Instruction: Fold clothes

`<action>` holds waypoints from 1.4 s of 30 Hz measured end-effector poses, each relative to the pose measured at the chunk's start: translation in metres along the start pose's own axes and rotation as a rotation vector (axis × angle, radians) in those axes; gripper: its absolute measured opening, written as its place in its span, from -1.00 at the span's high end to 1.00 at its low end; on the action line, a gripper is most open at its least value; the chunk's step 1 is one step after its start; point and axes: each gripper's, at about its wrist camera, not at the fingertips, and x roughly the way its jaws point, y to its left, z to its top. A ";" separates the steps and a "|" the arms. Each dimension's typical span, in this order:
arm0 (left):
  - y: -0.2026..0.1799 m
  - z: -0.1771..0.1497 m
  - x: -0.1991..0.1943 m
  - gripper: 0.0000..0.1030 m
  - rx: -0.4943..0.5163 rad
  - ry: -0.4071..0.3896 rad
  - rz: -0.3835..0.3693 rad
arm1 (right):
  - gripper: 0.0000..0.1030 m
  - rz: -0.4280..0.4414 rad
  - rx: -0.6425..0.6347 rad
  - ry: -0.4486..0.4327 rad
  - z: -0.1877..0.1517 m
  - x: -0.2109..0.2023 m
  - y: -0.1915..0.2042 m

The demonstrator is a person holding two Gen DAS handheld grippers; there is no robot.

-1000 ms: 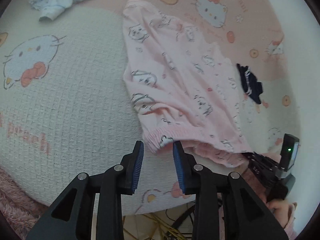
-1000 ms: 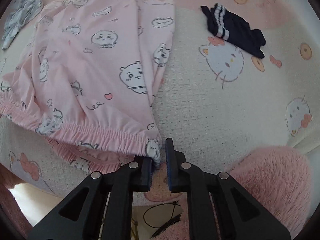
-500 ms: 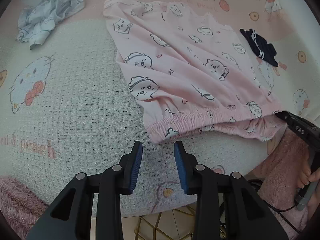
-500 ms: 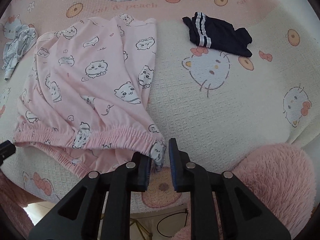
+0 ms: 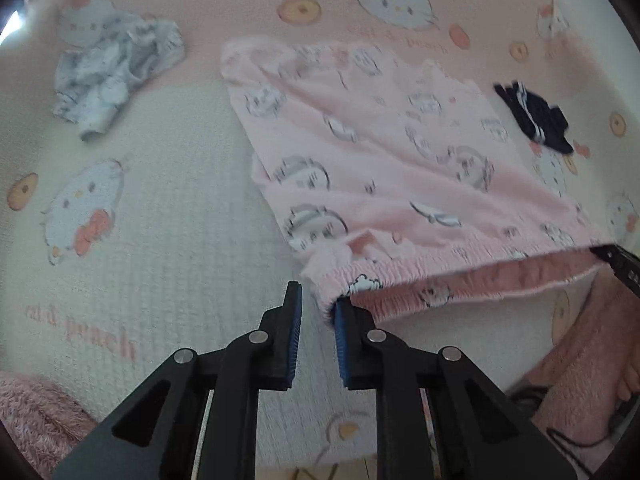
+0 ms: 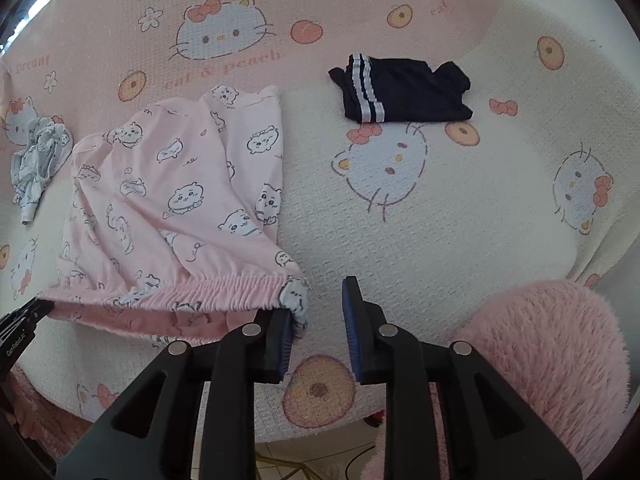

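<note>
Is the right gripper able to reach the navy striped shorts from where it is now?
Probably yes: the right gripper is opening, and only bare bedspread lies before the navy striped shorts.

Light: soft, even daylight, moderately bright; no hard shadows.
Glare: small blown-out white patch at upper-left rim, left wrist view.
Blur: left wrist view smeared by motion, prints on pink shorts (image 5: 384, 168) streaked; right wrist view sharp.
Distortion: strong fisheye bowing; dark circular vignette at corners in both views.
</note>
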 end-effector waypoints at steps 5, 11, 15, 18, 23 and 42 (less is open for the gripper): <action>0.016 -0.016 -0.006 0.36 -0.069 0.077 -0.114 | 0.47 0.026 -0.149 0.254 -0.018 0.041 0.024; 0.025 0.004 -0.023 0.18 -0.092 -0.069 -0.151 | 0.39 0.283 -0.198 0.178 -0.012 0.012 0.035; 0.009 0.009 0.018 0.18 0.006 0.050 -0.022 | 0.38 0.485 -0.140 0.078 0.001 -0.011 0.026; 0.017 0.008 0.019 0.16 -0.042 0.085 0.036 | 0.38 0.571 -0.033 0.051 0.007 -0.015 0.012; 0.056 -0.003 0.011 0.18 -0.093 0.110 0.249 | 0.35 0.497 0.187 0.022 0.017 -0.005 -0.030; 0.020 0.007 0.008 0.80 -0.112 0.058 -0.185 | 0.26 0.346 0.288 0.325 0.003 0.052 -0.045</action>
